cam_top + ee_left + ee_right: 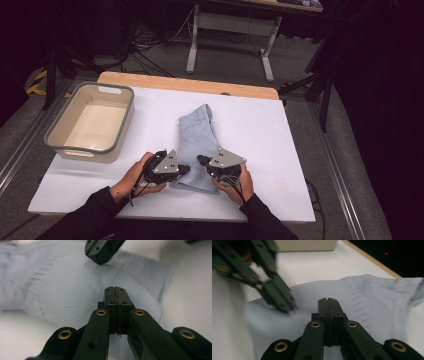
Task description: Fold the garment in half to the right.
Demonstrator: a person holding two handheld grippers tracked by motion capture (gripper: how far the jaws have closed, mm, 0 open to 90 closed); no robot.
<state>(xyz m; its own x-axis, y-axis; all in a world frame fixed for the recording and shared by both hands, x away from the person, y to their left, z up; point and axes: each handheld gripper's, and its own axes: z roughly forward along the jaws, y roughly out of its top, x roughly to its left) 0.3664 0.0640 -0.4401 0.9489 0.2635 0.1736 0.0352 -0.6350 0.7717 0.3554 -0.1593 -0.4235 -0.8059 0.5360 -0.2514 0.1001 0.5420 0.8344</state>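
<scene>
A light blue folded cloth (pixel 197 142) lies lengthwise in the middle of the white table (pixel 265 150). My left gripper (pixel 187 170) sits at the cloth's near left corner and my right gripper (pixel 200 160) at its near right, their tips pointing at each other. In the left gripper view the left gripper (pixel 115 288) has its jaws pressed together just over the ribbed cloth (pixel 62 290), with no fabric seen between them; the right gripper (pixel 97 255) hangs beyond. In the right gripper view the right gripper (pixel 327 300) is likewise shut above the cloth (pixel 367 297), and the left gripper (pixel 282 305) is blurred.
A beige tub with a grey rim (pixel 55 140) stands on the table's left side, nothing inside it; its wall (pixel 307 245) shows in the right gripper view. The table's wooden far edge (pixel 190 85) lies beyond the cloth. White tabletop stretches to the right of the cloth.
</scene>
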